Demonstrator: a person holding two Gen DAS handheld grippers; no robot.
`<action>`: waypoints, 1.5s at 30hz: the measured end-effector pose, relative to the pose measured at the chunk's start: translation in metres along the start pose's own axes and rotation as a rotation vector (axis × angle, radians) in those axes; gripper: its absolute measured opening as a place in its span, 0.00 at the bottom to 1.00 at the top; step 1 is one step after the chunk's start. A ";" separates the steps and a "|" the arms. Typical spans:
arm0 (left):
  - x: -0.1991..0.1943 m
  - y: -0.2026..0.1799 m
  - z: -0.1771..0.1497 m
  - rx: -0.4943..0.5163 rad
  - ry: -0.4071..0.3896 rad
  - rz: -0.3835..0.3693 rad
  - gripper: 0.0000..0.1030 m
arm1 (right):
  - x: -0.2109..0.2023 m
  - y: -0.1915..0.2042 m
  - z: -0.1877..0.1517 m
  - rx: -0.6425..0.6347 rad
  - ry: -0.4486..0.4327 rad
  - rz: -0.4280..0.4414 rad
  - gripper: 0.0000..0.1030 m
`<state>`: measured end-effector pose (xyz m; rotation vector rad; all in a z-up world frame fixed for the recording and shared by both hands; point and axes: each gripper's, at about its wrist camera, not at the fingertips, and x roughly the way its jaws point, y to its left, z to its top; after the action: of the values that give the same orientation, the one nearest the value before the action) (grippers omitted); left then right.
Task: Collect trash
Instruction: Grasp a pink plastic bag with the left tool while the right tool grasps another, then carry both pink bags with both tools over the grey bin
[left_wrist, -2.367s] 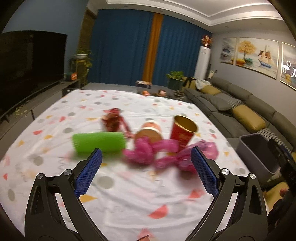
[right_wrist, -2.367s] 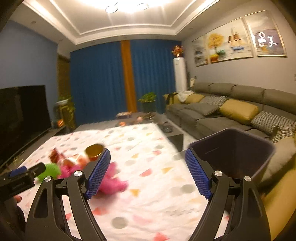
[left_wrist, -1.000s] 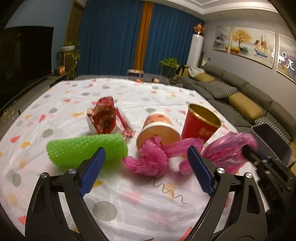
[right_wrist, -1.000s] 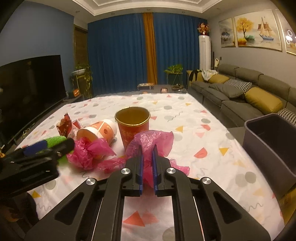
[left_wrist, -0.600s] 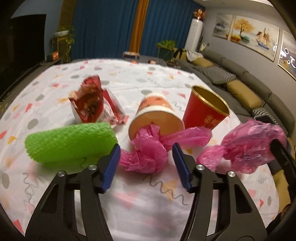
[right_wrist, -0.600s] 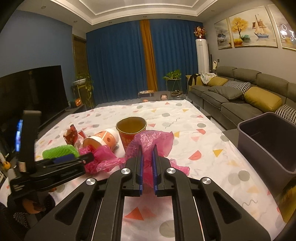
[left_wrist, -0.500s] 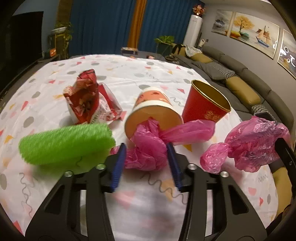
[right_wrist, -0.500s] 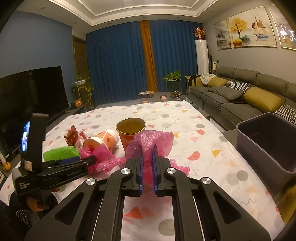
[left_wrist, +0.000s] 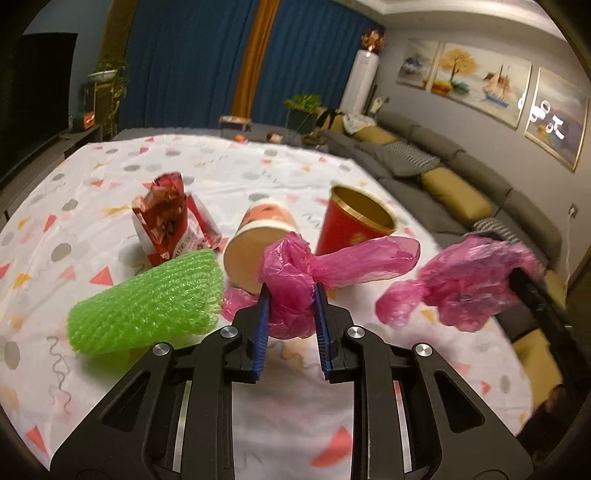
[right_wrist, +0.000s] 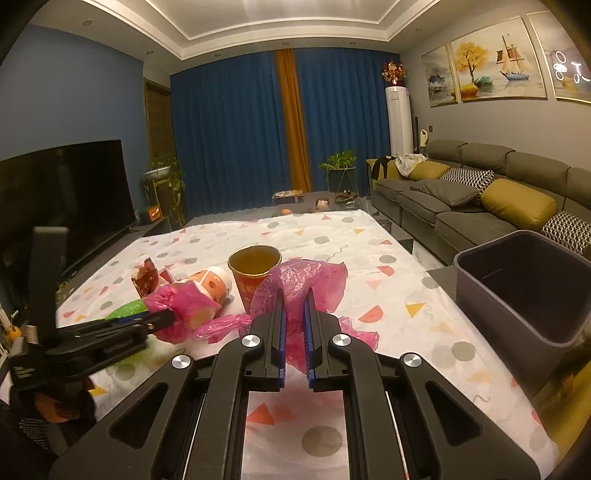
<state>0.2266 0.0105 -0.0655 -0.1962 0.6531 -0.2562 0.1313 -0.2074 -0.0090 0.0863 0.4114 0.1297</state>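
Step in hand: pick-up of two pink plastic bags from the worktop (left_wrist: 280, 417). In the left wrist view my left gripper (left_wrist: 290, 295) sits at lower centre, and its fingers are closing on the crumpled left pink bag (left_wrist: 291, 284) — the blue pads already press into the plastic on both sides. In the right wrist view my right gripper (right_wrist: 294, 295) has its fingers drawn together and clamped on the right pink bag (right_wrist: 306, 280), which is pinched thin between them.

The grey bin (right_wrist: 524, 288) stands at the right edge of the right wrist view, just beyond the worktop edge. Its opening faces up and it looks empty.

Next move, as I judge it: carry each bag across to the bin and let go only once it is over the opening. A loose tail of the left bag reaches toward the red cup (left_wrist: 354, 221), so lifting may brush it.

Left on the worktop: the green foam net (left_wrist: 147, 302) at centre left, the tipped orange cup (left_wrist: 255, 240), and a red snack wrapper (left_wrist: 166, 218).

Writing: the wrapper and red cup carry print, but none is readable — too small and blurred.
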 end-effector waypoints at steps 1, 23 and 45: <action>-0.008 -0.001 0.000 -0.005 -0.013 -0.012 0.21 | -0.003 -0.001 0.001 0.001 -0.007 -0.002 0.09; -0.076 -0.051 0.011 0.031 -0.135 -0.115 0.21 | -0.047 -0.026 0.014 0.018 -0.090 -0.043 0.09; -0.019 -0.182 0.032 0.189 -0.087 -0.293 0.21 | -0.070 -0.104 0.032 0.060 -0.161 -0.247 0.09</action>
<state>0.2009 -0.1537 0.0174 -0.1197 0.5093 -0.5857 0.0922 -0.3220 0.0359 0.1038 0.2626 -0.1322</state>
